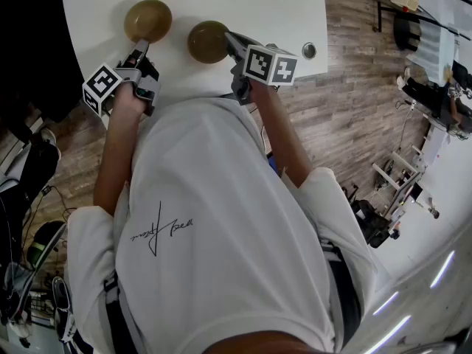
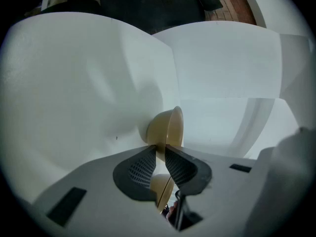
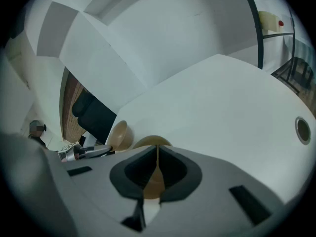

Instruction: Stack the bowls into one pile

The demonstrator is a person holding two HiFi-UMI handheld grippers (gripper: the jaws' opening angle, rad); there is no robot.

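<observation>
**Two Bowls Nipped at the Rim, Not Yet Nested**

White table [image 1: 280, 6] across the far side of the head view. Toward its near edge, side by side but apart, two tan bowls: left bowl [image 1: 147, 19] and right bowl [image 1: 208, 41], mouths up. Round in plan, hence no long axis; axis of symmetry roughly vertical. Left tongs [image 1: 141, 44] clamped on the near rim of the left bowl, its wall nipped between them; right tongs [image 1: 228, 37] shut tight on the thin right-hand rim of the right bowl. Resting or just lifted: not decidable. Probable hazards: one-sided rim grip, so tilt or swing on lifting; slip of the smooth wall out of the tongs; rim striking rim, not nesting, if lowered off-centre.
</observation>
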